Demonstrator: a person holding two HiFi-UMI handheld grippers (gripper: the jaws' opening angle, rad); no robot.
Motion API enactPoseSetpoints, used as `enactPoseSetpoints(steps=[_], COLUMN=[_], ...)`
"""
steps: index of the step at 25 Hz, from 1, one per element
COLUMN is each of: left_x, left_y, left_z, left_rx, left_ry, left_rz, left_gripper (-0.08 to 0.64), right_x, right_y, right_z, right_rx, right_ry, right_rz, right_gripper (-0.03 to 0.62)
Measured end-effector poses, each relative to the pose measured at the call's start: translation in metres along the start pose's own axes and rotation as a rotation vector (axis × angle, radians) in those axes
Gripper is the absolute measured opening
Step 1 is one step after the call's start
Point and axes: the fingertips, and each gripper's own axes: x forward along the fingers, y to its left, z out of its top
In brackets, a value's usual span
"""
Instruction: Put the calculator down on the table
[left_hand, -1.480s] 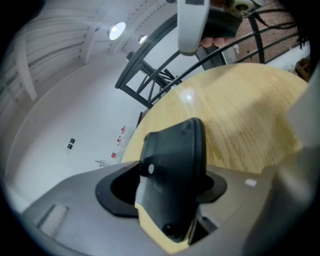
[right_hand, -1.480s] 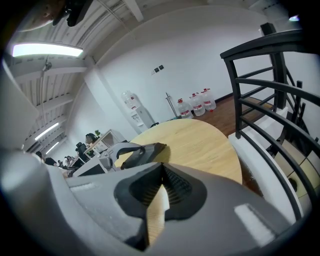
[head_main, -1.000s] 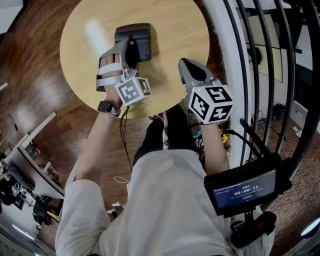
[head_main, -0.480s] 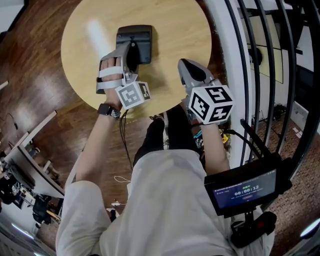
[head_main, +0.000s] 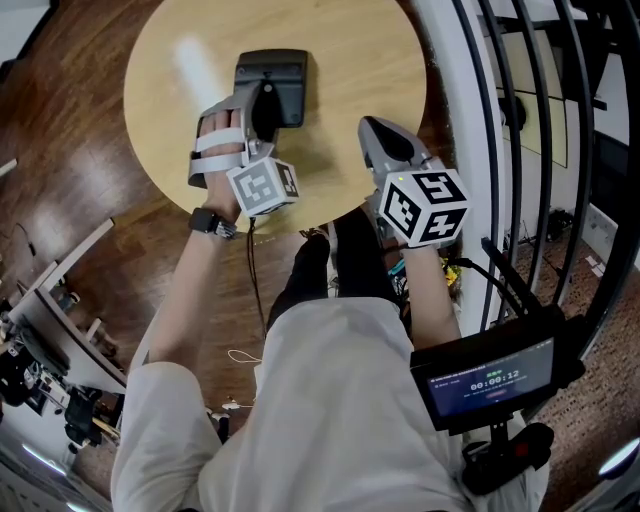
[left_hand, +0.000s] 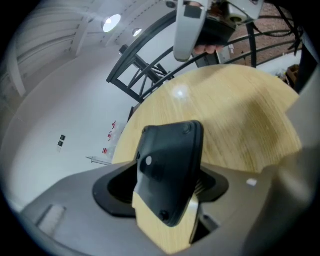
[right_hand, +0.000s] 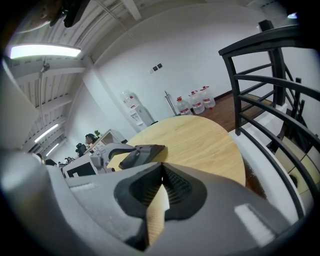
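Over table (head_main: 350, 60), L gripper (head_main: 262, 100) angled down, fingers just opening round calculator (head_main: 275, 72); R gripper (head_main: 372, 126) clenched.

we are losing the far rim of the worktop (head_main: 350, 60) past the top edge | left tool (head_main: 256, 102), its jaws just opening round the calculator (head_main: 272, 80), is covering that calculator's near end | we are not making out its keys | the screen (head_main: 490, 380) is showing a top line too small for us
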Motion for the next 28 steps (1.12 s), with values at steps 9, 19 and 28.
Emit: enactPoseSetpoints(steps=[9, 19, 28], left_x=[0.001, -0.002, -0.007], left_y=[-0.006, -0.011, -0.014], left_z=[-0.001, -0.003, -0.004], left_rx=[0.015, 0.017, 0.016], left_ry=[-0.004, -0.002, 0.0], left_rz=[-0.101, -0.123, -0.123], left_gripper=[0.337, 0.341, 0.347], right_x=[0.0, 0.0, 0.0], right_y=[-0.003, -0.004, -0.003], right_z=[0.001, -0.002, -0.005], right_rx=[0.004, 0.007, 0.007], right_ry=[0.002, 0.013, 0.02], right_rz=[-0.01, -0.011, -0.003], right_gripper=[0.002, 0.003, 0.002])
